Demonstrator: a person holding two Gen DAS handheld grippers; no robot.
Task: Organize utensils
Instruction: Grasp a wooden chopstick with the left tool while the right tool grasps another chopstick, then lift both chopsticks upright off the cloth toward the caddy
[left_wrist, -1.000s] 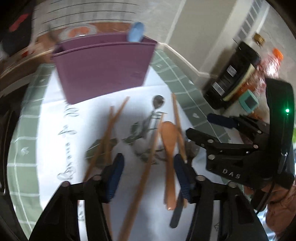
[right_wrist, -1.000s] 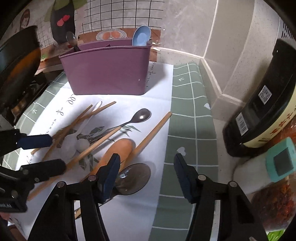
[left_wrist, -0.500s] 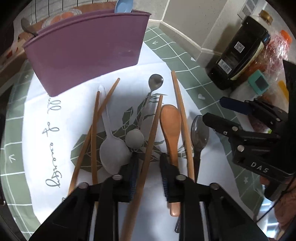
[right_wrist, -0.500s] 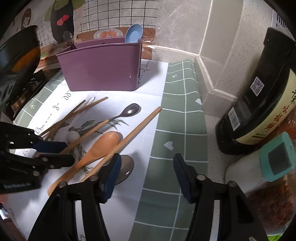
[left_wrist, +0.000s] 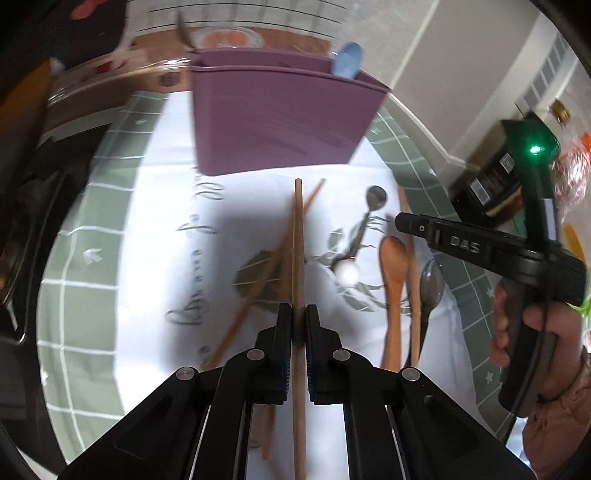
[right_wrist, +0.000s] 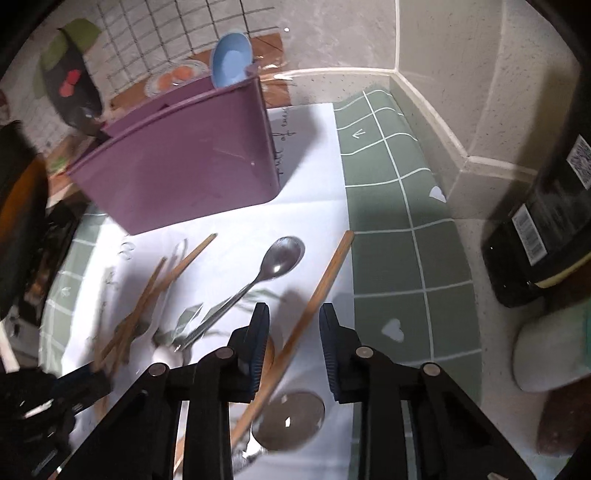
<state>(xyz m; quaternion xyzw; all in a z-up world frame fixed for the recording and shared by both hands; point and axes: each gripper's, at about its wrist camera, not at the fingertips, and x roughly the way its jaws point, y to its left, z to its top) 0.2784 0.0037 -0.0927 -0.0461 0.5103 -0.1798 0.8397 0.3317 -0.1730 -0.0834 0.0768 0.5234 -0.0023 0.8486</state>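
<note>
My left gripper (left_wrist: 298, 317) is shut on a wooden chopstick (left_wrist: 297, 236), which points at the purple utensil holder (left_wrist: 280, 110). A blue spoon (left_wrist: 347, 64) stands in the holder. More chopsticks (left_wrist: 258, 280), a metal spoon (left_wrist: 375, 195), a wooden spoon (left_wrist: 393, 258) and a dark spoon (left_wrist: 432, 280) lie on the mat. My right gripper (right_wrist: 293, 325) is closing, with another chopstick (right_wrist: 317, 288) between its fingers; the pads stand apart from it. Just left of that chopstick lies the metal spoon (right_wrist: 280, 254). The dark spoon's bowl (right_wrist: 291, 421) sits under the right gripper.
The utensils lie on a white and green-checked mat (right_wrist: 399, 221) in a counter corner. A dark bottle (right_wrist: 535, 229) and a white jar (right_wrist: 546, 350) stand to the right. A dark pan (right_wrist: 18, 221) is at the far left. A hand (left_wrist: 517, 325) holds the right gripper.
The left gripper has shut on a chopstick and raised it off the mat. The right gripper's fingers have narrowed around the rightmost chopstick, and it has rolled and come lower.
</note>
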